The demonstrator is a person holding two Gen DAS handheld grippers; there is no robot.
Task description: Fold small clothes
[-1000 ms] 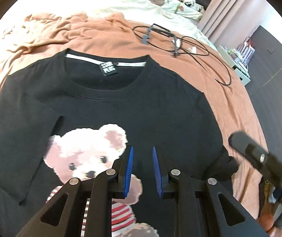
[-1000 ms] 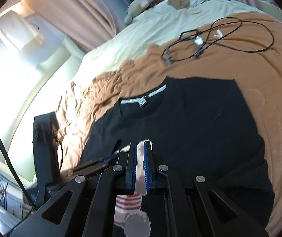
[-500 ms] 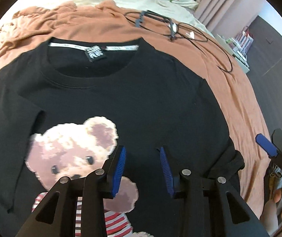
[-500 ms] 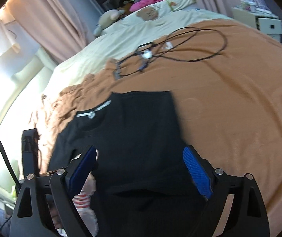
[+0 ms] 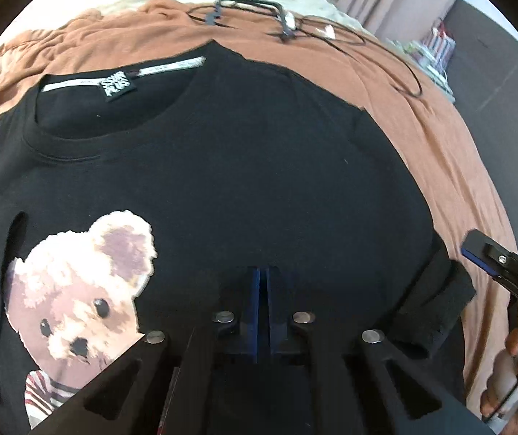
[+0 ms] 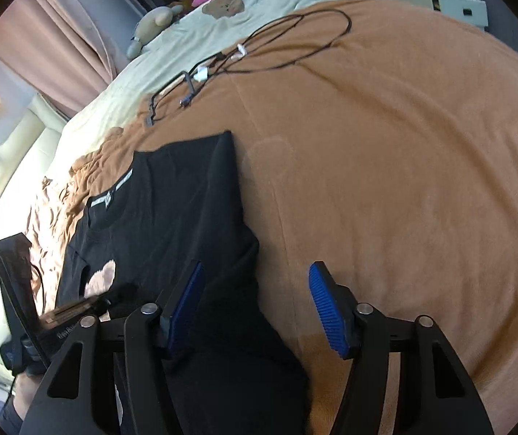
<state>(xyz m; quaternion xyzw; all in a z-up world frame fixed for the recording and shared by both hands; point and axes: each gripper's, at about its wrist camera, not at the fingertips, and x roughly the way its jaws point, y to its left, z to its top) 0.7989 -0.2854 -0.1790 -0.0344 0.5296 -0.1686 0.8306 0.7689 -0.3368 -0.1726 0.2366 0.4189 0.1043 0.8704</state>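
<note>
A black T-shirt (image 5: 244, 152) with a teddy-bear print (image 5: 85, 290) lies flat, collar away from me, on a brown blanket (image 5: 440, 137). My left gripper (image 5: 262, 272) is shut, its blue pads together and its tips pressed into the shirt's chest right of the bear. My right gripper (image 6: 256, 266) hangs over the shirt's right edge (image 6: 248, 253) with its jaws closing. The sleeve hem lies between the pads, which do not press on it. In the left wrist view, one right gripper fingertip (image 5: 476, 253) shows beside the right sleeve (image 5: 436, 301).
Black cables (image 6: 259, 50) with small plugs lie on the blanket beyond the collar. Cream bedding with plush toys (image 6: 157, 18) fills the far end. A white cabinet (image 6: 455, 3) stands past the bed's right side. A person's hand (image 5: 513, 380) holds the right gripper.
The left gripper opened a little, sank toward the shirt and shut. The right gripper let go of the bear-print fabric, opened wide, swung to the shirt's right edge and has narrowed since.
</note>
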